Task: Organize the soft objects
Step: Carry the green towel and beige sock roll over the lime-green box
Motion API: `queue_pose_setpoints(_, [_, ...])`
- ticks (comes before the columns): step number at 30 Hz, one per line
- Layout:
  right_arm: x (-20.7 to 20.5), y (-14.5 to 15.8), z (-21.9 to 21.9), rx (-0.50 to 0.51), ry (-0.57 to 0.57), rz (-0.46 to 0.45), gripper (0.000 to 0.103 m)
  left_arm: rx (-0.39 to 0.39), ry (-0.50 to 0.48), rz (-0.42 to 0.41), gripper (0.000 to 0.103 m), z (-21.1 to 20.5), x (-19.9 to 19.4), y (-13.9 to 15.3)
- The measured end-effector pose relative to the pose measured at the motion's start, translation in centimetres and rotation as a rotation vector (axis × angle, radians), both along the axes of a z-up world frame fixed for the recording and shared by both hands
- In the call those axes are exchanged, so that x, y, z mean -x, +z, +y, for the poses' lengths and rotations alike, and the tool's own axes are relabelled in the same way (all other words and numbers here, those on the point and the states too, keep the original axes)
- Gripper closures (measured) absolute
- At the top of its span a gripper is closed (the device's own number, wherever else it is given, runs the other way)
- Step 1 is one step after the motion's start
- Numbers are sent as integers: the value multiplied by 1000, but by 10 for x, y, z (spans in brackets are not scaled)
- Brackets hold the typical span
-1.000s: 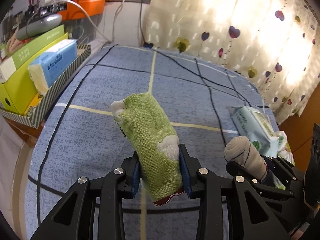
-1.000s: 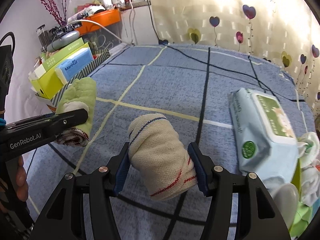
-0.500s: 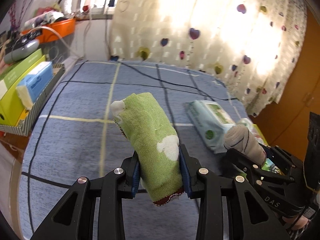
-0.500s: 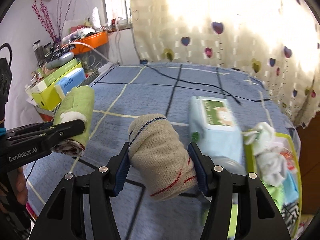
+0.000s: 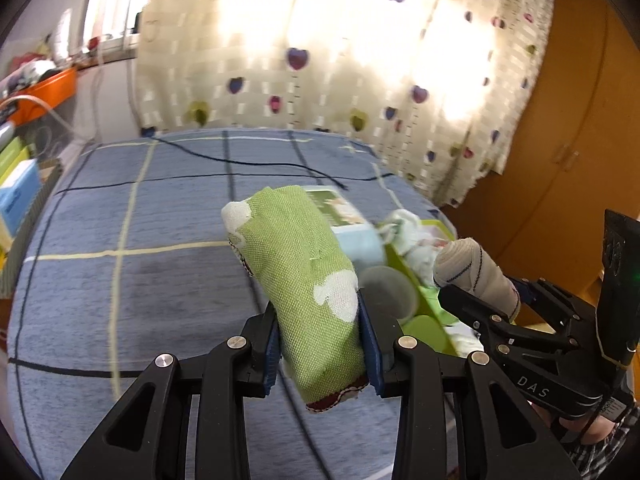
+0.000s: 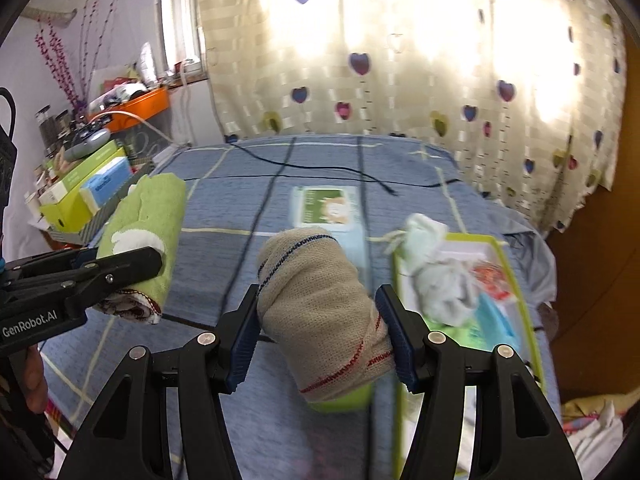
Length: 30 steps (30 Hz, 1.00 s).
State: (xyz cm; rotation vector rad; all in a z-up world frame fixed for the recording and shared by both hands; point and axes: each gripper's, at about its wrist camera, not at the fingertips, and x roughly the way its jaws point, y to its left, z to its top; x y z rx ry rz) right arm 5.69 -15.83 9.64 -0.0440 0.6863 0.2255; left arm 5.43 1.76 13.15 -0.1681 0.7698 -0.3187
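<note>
Left hand-held gripper (image 5: 320,344) clamps a green rolled cloth (image 5: 296,272); right hand-held gripper (image 6: 318,334) clamps a beige roll (image 6: 320,308). Releasing before reaching the crowded green tray (image 6: 516,292) could drop either onto the bed (image 6: 320,160).

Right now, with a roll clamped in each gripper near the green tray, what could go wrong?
1. The green tray already holds a pile of cloths; a dropped roll may land on the pile and tumble out.
2. The wipes pack lies right beside the tray and could get knocked.
3. The left gripper with the green roll and the right gripper with the beige roll are close; they might collide.
</note>
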Motion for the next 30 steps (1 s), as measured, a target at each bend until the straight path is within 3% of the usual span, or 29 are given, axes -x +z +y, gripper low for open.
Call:
queue_pose_setpoints(19, [27, -13, -117, 39, -240, 41, 45, 11, -255, 23, 70, -105, -1, -2])
queue_pose_setpoints(30, [20, -32, -154, 19, -274, 86, 45, -18, -388, 82, 70, -165, 1, -24])
